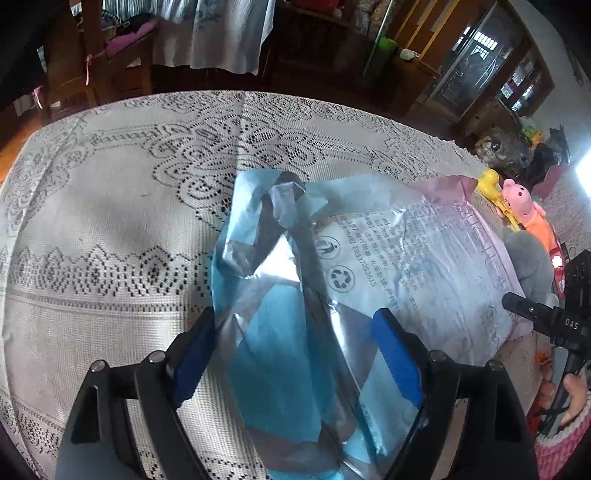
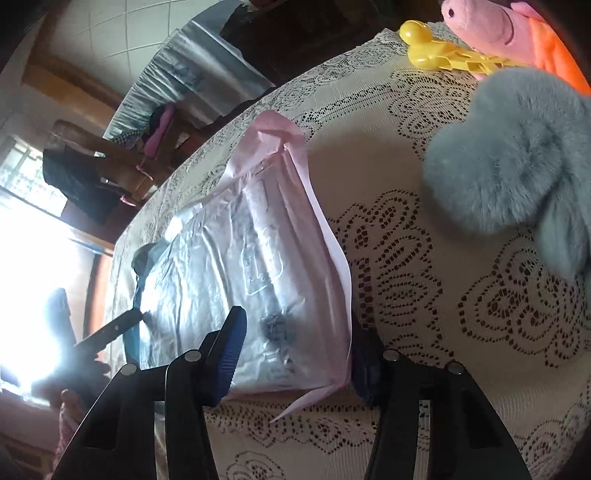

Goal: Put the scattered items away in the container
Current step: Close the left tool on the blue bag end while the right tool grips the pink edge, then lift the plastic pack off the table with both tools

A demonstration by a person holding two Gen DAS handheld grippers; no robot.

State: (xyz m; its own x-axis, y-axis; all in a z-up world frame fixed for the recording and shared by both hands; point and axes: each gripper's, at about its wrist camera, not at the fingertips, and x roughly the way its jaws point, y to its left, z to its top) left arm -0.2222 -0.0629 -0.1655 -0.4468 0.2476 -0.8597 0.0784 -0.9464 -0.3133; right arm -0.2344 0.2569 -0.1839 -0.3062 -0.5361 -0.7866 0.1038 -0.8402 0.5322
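A flat plastic bag [image 1: 406, 251], blue at one end and pink-edged at the other, lies on the lace tablecloth [image 1: 110, 229]. My left gripper [image 1: 293, 314] straddles its crumpled blue end, pads beside the film, jaws apart. In the right wrist view the bag [image 2: 236, 266] shows its pink-edged end, and my right gripper [image 2: 297, 319] straddles the near corner, narrower; its right finger is partly hidden behind the pink edge. The film between the pads lies flat, not pinched. A grey fluffy plush [image 2: 517, 158], a yellow plastic toy [image 2: 436, 51] and a pink pig plush [image 2: 491, 26] lie to the right.
The table's far edge curves behind the bag, with wooden chairs [image 1: 110, 55] and a cloth-covered table beyond. A cabinet [image 1: 480, 74] stands at the back right. A hand [image 1: 569, 398] holds the right gripper's handle. Bare lace lies left of the bag.
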